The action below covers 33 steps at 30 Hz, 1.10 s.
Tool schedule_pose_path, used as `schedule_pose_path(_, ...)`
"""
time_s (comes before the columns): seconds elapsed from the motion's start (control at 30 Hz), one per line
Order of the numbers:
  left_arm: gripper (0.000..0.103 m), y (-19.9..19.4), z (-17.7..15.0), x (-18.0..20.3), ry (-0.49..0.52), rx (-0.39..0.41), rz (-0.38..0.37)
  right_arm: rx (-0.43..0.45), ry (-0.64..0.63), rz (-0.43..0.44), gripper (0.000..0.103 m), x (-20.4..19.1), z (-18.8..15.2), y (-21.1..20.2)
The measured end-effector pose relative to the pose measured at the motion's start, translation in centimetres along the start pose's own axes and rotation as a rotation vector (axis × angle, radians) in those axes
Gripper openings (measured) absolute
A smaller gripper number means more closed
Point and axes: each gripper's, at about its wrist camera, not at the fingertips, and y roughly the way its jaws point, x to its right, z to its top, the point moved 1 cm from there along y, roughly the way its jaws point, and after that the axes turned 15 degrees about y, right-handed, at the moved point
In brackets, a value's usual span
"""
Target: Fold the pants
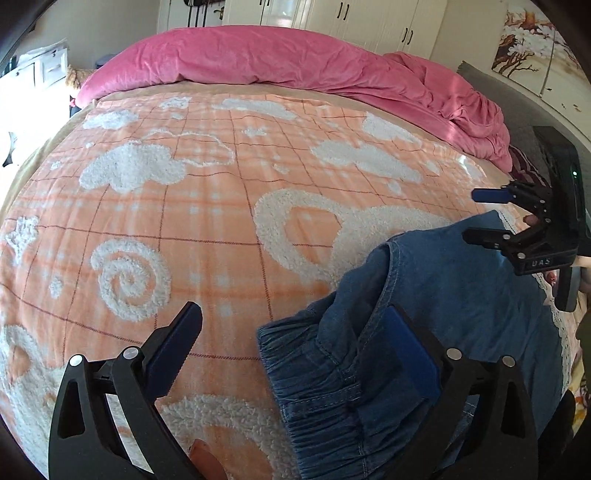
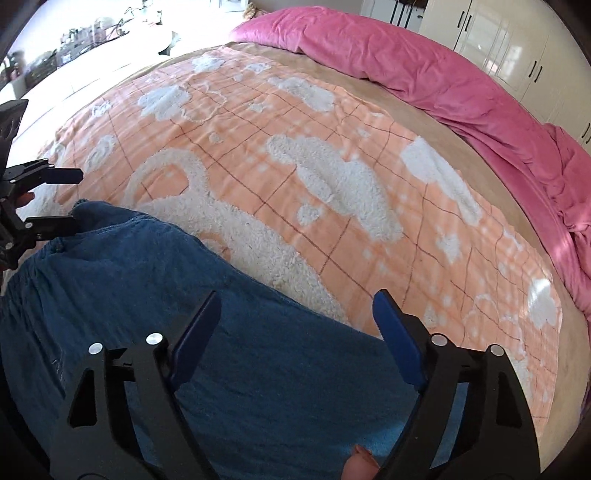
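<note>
Blue denim pants (image 1: 461, 295) lie bunched on the orange blanket at the lower right of the left wrist view, elastic waistband (image 1: 295, 373) toward me. My left gripper (image 1: 295, 317) is open; its right finger (image 1: 410, 350) rests over the denim, its left finger over bare blanket. My right gripper (image 1: 480, 216) hovers open at the pants' far right edge, holding nothing. In the right wrist view the pants (image 2: 184, 266) spread across the lower left. My right gripper (image 2: 295, 306) stands open above them. The left gripper (image 2: 70, 199) is open at the pants' left end.
An orange checked blanket (image 1: 221, 221) with fluffy white shapes covers the bed. A pink duvet (image 1: 295, 59) is heaped along the far side. White wardrobes (image 1: 369, 18) stand behind, and a flower painting (image 1: 528, 44) hangs at the right. A person's fingertip (image 2: 362, 465) shows at the bottom.
</note>
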Motion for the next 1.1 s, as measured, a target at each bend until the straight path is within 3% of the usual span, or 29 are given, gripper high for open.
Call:
schedule_pose_path(0.03,0.095,0.2,0.1,0.1,0.000,0.003,-0.013,-0.007,-0.012,0.004,0.071,-0.3,0.0,0.3)
schedule_pose_path(0.13,0.062,1.0,0.1,0.5,0.005,-0.011,-0.022,-0.032,-0.070,0.015,0.068,-1.4,0.1,1.5)
schedule_pose_path(0.23,0.062,1.4,0.2,1.0,0.021,-0.015,-0.024,-0.074,-0.113,0.003,0.063,-2.2,-0.2,3.3)
schedule_pose_path(0.33,0.062,1.1,0.2,1.5,0.047,0.006,-0.017,-0.099,-0.121,0.042,0.035,-3.2,-0.9,4.3)
schedule_pose_path(0.4,0.061,0.8,0.2,1.6,0.054,0.023,-0.034,-0.065,-0.130,0.050,0.005,-3.9,-1.4,3.7)
schedule_pose_path(0.43,0.059,0.9,0.2,1.8,0.060,0.026,-0.048,-0.053,-0.131,0.065,0.000,-4.2,-1.7,3.2)
schedule_pose_path(0.5,0.053,1.3,0.1,2.1,0.069,0.020,-0.059,-0.018,-0.123,0.076,0.000,-4.5,-2.4,1.9)
schedule_pose_path(0.63,0.051,1.7,0.1,2.5,0.083,0.013,-0.043,0.056,-0.059,0.098,0.000,-4.2,-3.2,-0.9)
schedule_pose_path(0.77,0.016,1.0,0.2,2.6,0.092,0.038,-0.015,0.119,0.027,0.096,0.000,-3.1,-4.0,-3.5)
schedule_pose_path(1.1,0.014,-6.7,-1.3,6.8,0.219,0.237,0.106,0.280,0.168,0.137,0.000,-3.4,-8.4,-10.5)
